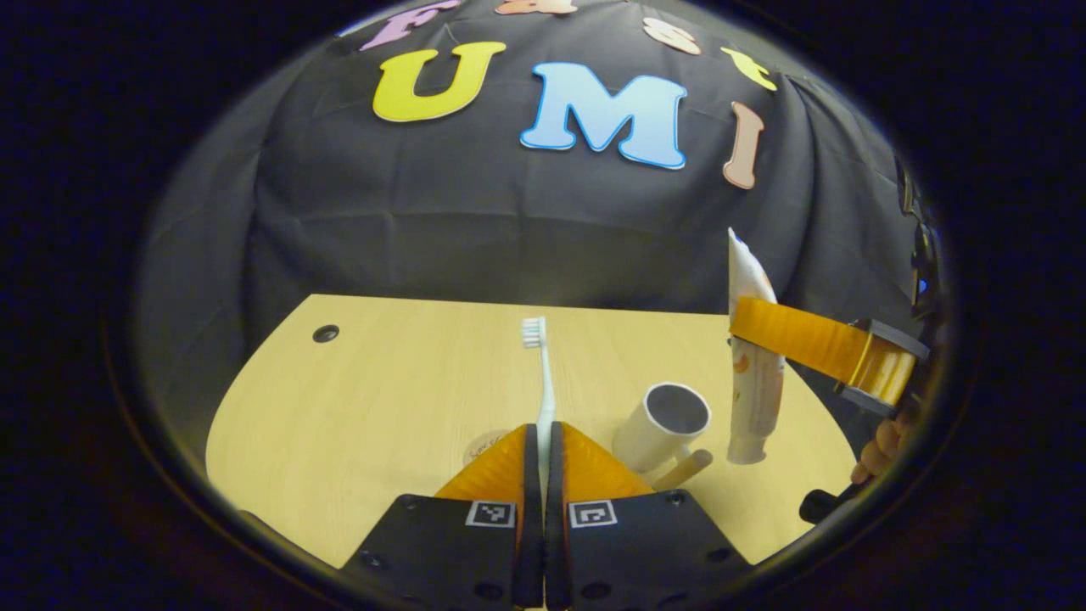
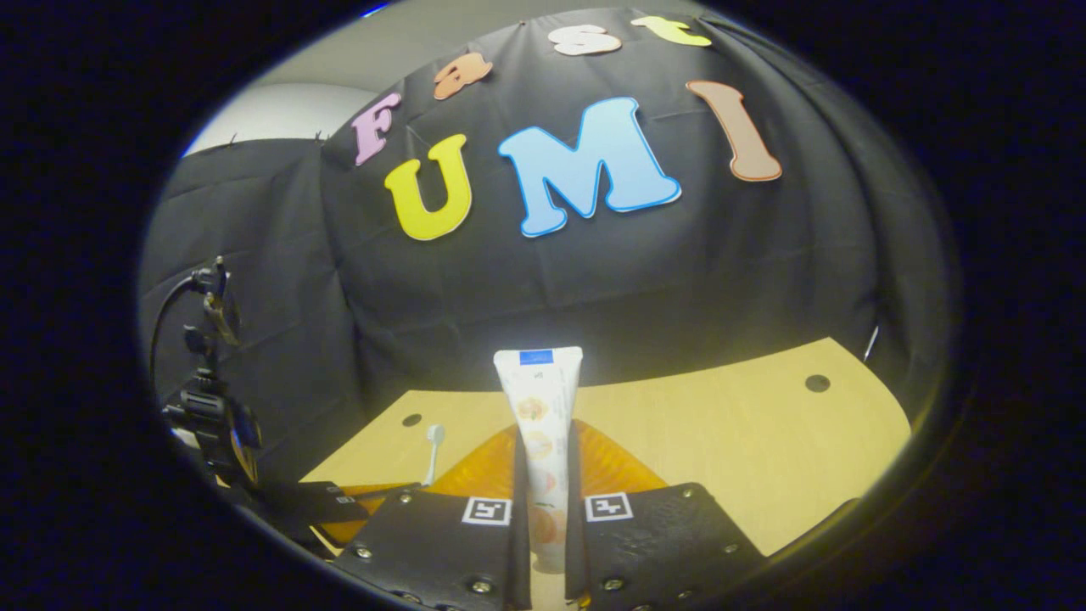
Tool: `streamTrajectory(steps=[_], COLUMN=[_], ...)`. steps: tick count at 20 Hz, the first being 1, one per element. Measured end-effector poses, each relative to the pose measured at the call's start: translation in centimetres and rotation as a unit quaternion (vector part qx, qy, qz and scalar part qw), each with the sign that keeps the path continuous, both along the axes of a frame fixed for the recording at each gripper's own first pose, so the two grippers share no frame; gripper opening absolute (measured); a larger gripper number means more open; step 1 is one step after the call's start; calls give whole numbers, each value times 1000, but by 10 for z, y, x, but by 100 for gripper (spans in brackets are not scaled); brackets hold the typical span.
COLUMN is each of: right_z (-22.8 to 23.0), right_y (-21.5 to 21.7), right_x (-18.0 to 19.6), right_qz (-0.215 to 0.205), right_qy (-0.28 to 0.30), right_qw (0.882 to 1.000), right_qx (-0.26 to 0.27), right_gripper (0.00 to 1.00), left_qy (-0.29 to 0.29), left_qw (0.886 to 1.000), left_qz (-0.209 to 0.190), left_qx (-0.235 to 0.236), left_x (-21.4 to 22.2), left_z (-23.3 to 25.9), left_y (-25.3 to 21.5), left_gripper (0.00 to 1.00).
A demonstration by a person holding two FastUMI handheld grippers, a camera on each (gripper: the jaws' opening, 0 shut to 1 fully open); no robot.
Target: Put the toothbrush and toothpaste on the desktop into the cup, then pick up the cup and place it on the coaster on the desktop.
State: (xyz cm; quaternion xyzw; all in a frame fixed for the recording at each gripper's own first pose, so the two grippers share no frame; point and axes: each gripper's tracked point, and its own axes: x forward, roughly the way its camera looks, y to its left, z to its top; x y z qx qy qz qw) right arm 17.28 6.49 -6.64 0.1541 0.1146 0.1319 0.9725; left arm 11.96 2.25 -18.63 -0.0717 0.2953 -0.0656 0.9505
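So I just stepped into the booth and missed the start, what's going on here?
A person is working two handheld grippers over a wooden desk. The left gripper is shut on a toothbrush, bristles pointing away. The right gripper is shut on a toothpaste tube, held upright with its cap down, just beside a white cup. The cup lies tipped on the desk, its mouth toward the camera, nothing in it yet.
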Motion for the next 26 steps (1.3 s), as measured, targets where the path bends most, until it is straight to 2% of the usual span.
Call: streamTrajectory(steps=[4, 8, 12, 17, 21, 25, 26], right_z=[5, -10, -35, -72, -93, -105, -109], right_y=[-5, -8, -7, -5, -8, -7, -6], right_x=[31, 54, 66, 71, 68, 54, 51], right_qz=[-12, -18, -19, -16, -13, -2, -1], right_qy=[-38, -60, -46, -16, 16, 39, 46], right_qw=[999, 998, 998, 998, 996, 993, 992], right_qx=[-3, -18, -35, -54, -84, -113, -120], right_gripper=[17, 17, 16, 17, 24, 25, 32], left_qy=[-38, -65, -92, -92, -83, -76, -75], left_qw=[999, 997, 995, 995, 996, 996, 996], left_qz=[2, 8, 10, 16, 22, 23, 24], left_qx=[-10, -26, -21, -26, -25, -33, -34], left_x=[18, 25, 35, 36, 35, 34, 35], left_z=[14, 22, 35, 33, 28, 23, 23], left_y=[-7, -14, -12, -11, -7, -8, -9], left_gripper=[8, 8, 9, 8, 8, 8, 8])
